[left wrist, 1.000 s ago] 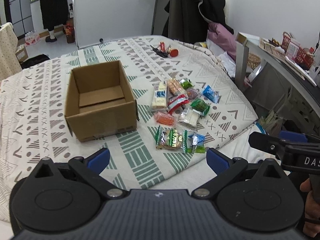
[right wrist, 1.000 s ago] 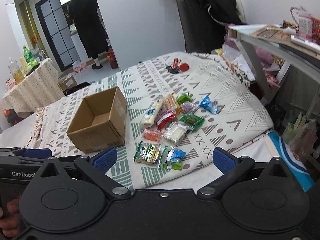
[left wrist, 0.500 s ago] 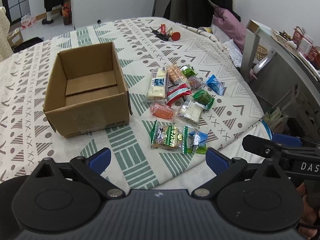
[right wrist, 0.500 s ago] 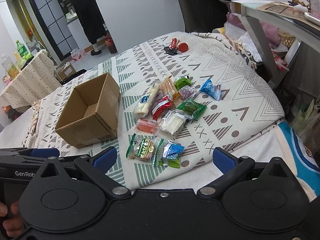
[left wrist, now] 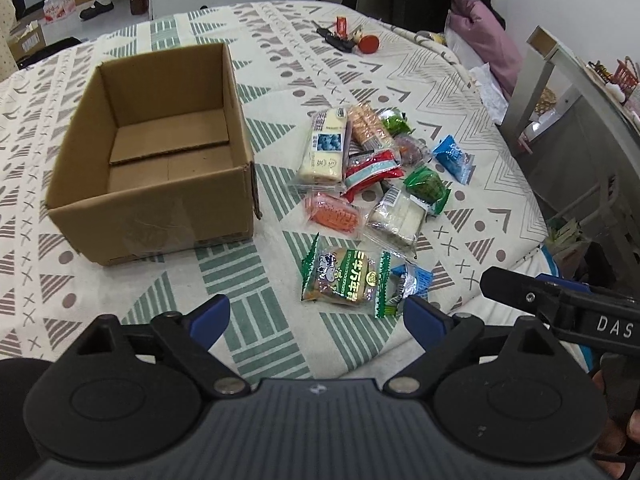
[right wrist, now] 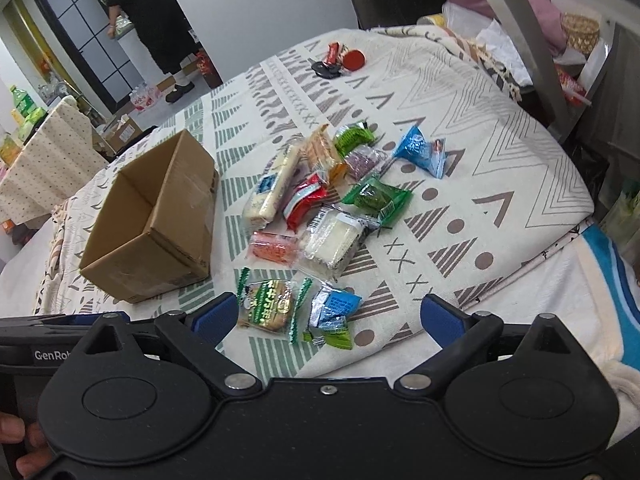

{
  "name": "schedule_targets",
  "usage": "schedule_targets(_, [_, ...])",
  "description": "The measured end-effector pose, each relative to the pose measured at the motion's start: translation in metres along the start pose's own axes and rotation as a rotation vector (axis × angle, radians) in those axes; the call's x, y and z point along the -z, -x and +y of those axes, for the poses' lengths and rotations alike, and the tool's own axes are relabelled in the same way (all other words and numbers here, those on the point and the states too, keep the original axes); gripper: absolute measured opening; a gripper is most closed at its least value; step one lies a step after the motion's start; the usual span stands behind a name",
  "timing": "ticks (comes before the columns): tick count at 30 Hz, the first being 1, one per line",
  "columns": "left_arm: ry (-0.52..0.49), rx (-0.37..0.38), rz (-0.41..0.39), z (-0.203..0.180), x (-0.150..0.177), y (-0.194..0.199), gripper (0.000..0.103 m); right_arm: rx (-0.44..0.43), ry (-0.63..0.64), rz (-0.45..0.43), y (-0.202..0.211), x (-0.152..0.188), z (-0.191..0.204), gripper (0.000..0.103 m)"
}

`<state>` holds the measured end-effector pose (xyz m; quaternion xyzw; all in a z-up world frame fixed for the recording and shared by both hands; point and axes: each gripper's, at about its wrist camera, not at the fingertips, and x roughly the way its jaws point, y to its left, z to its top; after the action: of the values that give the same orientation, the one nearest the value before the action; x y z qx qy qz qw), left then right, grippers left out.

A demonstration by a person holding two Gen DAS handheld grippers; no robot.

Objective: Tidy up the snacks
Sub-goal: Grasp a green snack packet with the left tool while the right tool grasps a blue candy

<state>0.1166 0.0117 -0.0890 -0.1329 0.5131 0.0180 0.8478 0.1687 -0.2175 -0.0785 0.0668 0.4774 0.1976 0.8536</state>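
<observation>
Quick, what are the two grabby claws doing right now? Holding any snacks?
Left gripper: open, holding nothing, just above the green snack packet.
Right gripper: open, holding nothing.

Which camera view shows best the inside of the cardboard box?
The left wrist view: it looks down into the cardboard box, showing its bare floor and inner flap, with nothing inside. The right wrist view shows the box from its corner, mostly outer walls, with the floor hidden.

Patterned bed (left wrist: 360, 80) carries cardboard box (left wrist: 160, 216), snack packets (left wrist: 380, 184).
</observation>
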Motion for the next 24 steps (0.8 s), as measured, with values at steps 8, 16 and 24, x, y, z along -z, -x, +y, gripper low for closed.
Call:
schedule_targets(8, [0.004,-0.005,0.052,0.001,-0.01,-0.031,0.078,-0.014,-0.028,0.025,-0.031,-0.004,-0.014,0.091])
schedule_targets(16, [0.005,-0.02,0.101,-0.001,-0.018,-0.064,0.065,-0.04,-0.098,0.066,-0.055,-0.001,-0.03,0.082])
schedule_targets(24, [0.018,-0.032,0.149,0.001,-0.02,-0.091,0.057,-0.076,-0.174,0.111,-0.074,0.001,-0.041,0.073])
